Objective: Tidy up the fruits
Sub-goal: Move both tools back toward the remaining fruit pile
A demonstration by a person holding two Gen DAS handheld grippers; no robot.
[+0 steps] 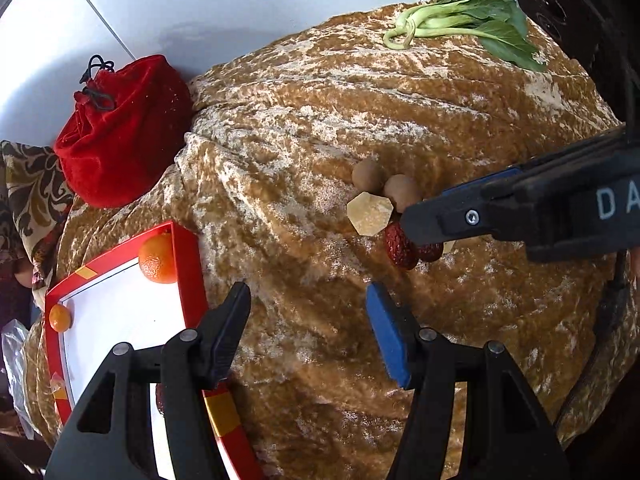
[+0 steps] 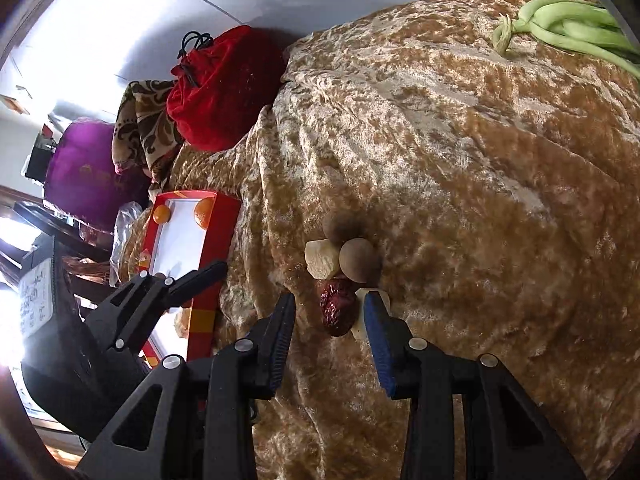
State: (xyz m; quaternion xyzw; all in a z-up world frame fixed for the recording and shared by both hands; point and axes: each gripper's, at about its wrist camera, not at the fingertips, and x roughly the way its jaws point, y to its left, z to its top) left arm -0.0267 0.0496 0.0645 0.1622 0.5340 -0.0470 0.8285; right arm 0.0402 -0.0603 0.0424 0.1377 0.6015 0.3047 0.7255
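Note:
A small pile lies on the golden velvet cloth: two brown longans [image 1: 386,184] [image 2: 358,258], a pale yellow sugar chunk [image 1: 370,212] [image 2: 320,260] and red dates [image 1: 400,248] [image 2: 338,308]. My right gripper [image 2: 330,310] is open, its fingers on either side of a red date. From the left wrist view it [image 1: 424,220] reaches in from the right over the pile. My left gripper [image 1: 308,312] is open and empty, beside a red tray [image 1: 192,256] [image 2: 224,216] that holds two oranges [image 1: 158,258] [image 2: 204,212].
A red velvet drawstring pouch [image 1: 120,132] [image 2: 224,88] sits at the back left beside a patterned cloth [image 2: 140,128]. Bok choy [image 1: 468,24] [image 2: 568,28] lies at the far right of the cloth. A purple bag [image 2: 88,168] stands further left.

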